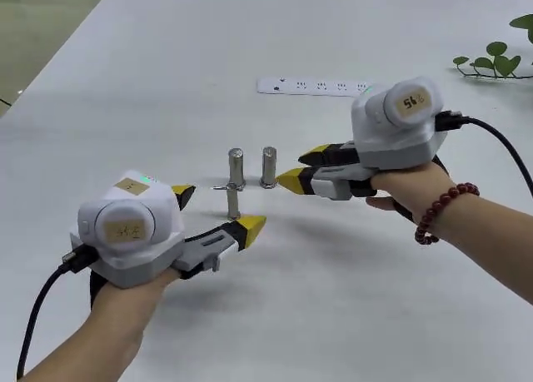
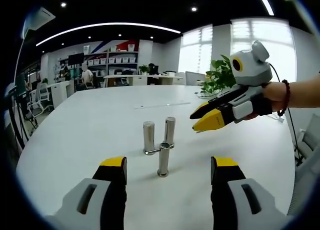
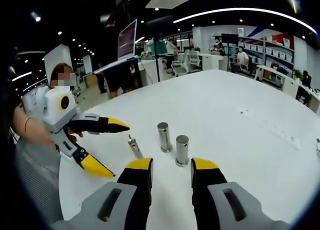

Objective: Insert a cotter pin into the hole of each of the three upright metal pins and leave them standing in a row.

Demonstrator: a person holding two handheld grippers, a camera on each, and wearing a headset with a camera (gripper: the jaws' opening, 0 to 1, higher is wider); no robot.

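Three short metal pins stand upright on the white table [image 1: 166, 82]. Two stand side by side, the far left pin [image 1: 236, 166] and the far right pin [image 1: 268, 166]. The third, nearer pin [image 1: 233, 201] has a thin cotter pin [image 2: 156, 151] crossing its top. My left gripper [image 1: 216, 210] is open, its jaws wide on either side of the near pin [image 2: 163, 160] and a little short of it. My right gripper [image 1: 293, 169] is slightly open with nothing between its jaws, just right of the far right pin [image 3: 182, 150].
A white power strip [image 1: 312, 87] lies further back on the table. A green plant [image 1: 495, 62] sits at the far right edge. Bare tabletop surrounds the pins. Desks, chairs and people fill the office behind.
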